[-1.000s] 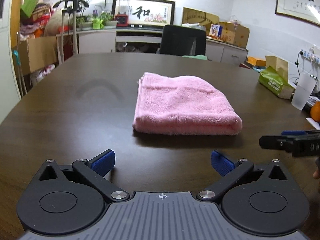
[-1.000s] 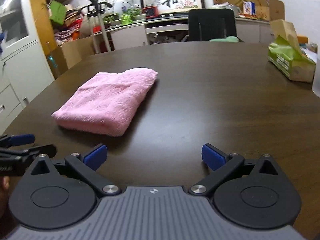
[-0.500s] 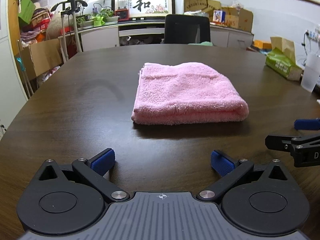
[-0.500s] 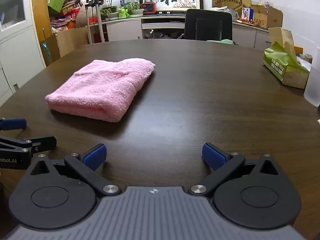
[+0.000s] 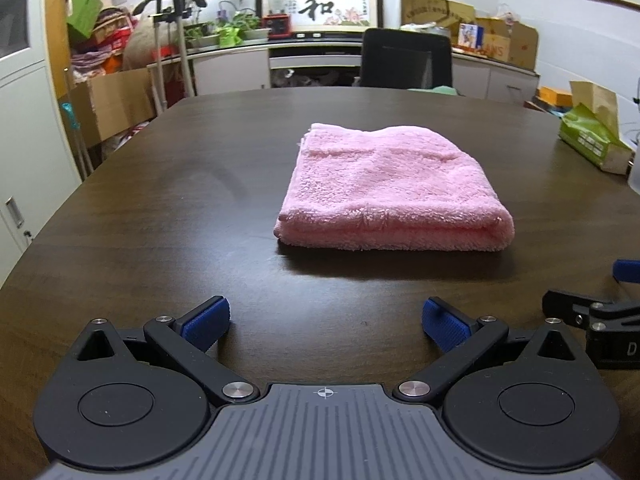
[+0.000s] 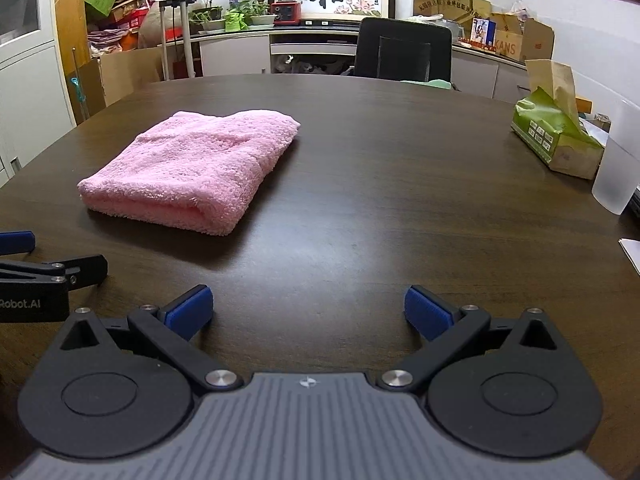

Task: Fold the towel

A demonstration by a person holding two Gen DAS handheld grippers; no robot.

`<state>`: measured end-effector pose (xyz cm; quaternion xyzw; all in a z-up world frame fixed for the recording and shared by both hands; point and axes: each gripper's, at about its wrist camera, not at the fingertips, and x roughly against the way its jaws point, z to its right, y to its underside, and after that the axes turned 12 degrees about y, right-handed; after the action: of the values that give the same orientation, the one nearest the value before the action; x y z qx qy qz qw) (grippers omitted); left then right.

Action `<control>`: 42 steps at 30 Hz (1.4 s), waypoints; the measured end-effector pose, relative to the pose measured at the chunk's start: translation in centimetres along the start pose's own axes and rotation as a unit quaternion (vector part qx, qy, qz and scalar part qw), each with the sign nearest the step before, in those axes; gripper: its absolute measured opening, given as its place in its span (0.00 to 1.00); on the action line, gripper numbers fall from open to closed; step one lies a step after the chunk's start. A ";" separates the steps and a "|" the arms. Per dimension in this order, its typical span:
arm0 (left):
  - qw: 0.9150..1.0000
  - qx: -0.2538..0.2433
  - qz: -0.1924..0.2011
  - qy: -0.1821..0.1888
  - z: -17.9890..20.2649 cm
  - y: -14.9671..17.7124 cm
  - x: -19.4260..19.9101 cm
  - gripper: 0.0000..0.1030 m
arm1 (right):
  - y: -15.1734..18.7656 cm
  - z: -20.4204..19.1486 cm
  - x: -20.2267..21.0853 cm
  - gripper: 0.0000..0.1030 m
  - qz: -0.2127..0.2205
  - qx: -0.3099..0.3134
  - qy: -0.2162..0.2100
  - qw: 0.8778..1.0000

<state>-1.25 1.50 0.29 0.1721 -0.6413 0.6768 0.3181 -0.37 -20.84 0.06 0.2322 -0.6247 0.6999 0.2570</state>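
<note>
Both tongs released, pink towel ahead on the tabletop.

The left tongs (image 5: 326, 318) point almost straight at the towel (image 5: 390, 190), its thick folded edge crosswise to them; from the right tongs (image 6: 308, 312) it lies forward-left on the tabletop (image 6: 400, 184). Left looks nearer.

Bright, even indoor light from above. A soft sheen lies on the dark bench (image 6: 392, 240), and the towel (image 5: 392, 192) casts a shadow toward the camera. Both views are sharp, with fisheye bending at the edges.
</note>
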 end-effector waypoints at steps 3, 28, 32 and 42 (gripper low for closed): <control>1.000 0.005 0.001 -0.007 0.2 -0.1 0.0 1.00 | 0.0 -0.1 0.0 1.00 -0.001 -0.004 0.005 1.000; 1.000 -0.006 0.000 0.007 -0.4 0.1 0.0 1.00 | 0.0 -0.4 -0.1 1.00 -0.001 -0.007 0.009 1.000; 1.000 -0.011 -0.001 0.013 -0.5 0.1 0.0 1.00 | 0.1 -0.5 -0.1 1.00 -0.001 -0.008 0.009 1.000; 1.000 -0.008 0.001 0.016 -0.7 0.1 -0.1 1.00 | 0.0 -0.3 -0.1 1.00 -0.001 -0.008 0.009 1.000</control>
<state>-1.13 2.16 0.12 0.1581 -0.6413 0.6748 0.3294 -0.27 -20.57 -0.06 0.2243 -0.6275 0.6967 0.2656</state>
